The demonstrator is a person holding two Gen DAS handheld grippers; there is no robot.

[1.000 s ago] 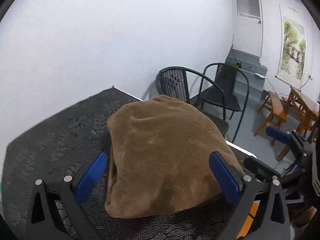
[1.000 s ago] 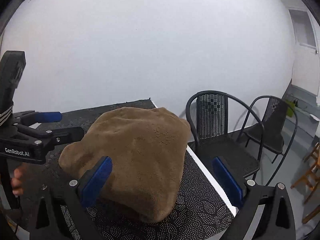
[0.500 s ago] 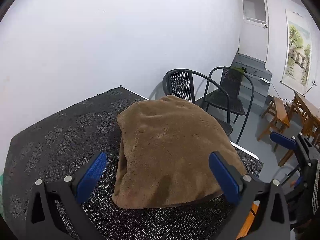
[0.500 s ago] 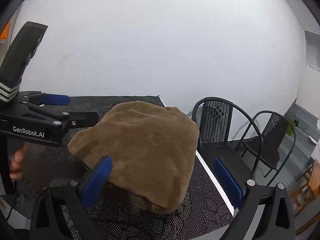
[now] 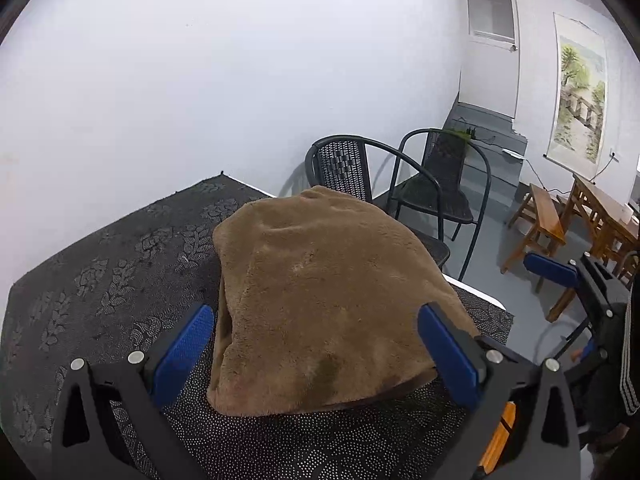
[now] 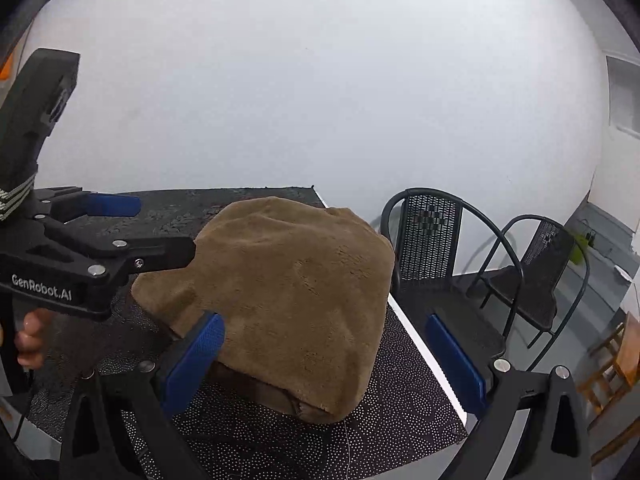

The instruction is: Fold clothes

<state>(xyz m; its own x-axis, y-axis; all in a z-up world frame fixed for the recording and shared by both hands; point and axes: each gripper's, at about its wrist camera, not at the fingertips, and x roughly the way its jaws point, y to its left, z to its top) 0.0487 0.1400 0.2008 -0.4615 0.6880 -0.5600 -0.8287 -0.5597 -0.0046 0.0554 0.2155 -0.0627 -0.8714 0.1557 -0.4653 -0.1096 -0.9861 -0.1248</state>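
A brown fleece garment [image 5: 320, 292] lies folded into a thick bundle on the black patterned tablecloth [image 5: 100, 264]. In the left wrist view my left gripper [image 5: 316, 354] is open, its blue pads straddling the bundle's near edge without pinching it. From the right wrist view the same garment [image 6: 288, 300] sits near the table's right edge. My right gripper [image 6: 326, 364] is open as well, one pad by the bundle's near corner and the other out over the table edge. The left gripper [image 6: 148, 228] shows at the left, held by a hand [image 6: 30, 340].
The white table edge [image 6: 420, 348] runs close to the garment's right side. Two black metal chairs [image 6: 436, 240] [image 5: 436, 184] stand just beyond it. A wooden bench [image 5: 540, 216] and a wooden table [image 5: 604, 216] stand further off. A white wall backs the table.
Both grippers have drawn back a little from the bundle and stay open. The garment has not changed shape or place.
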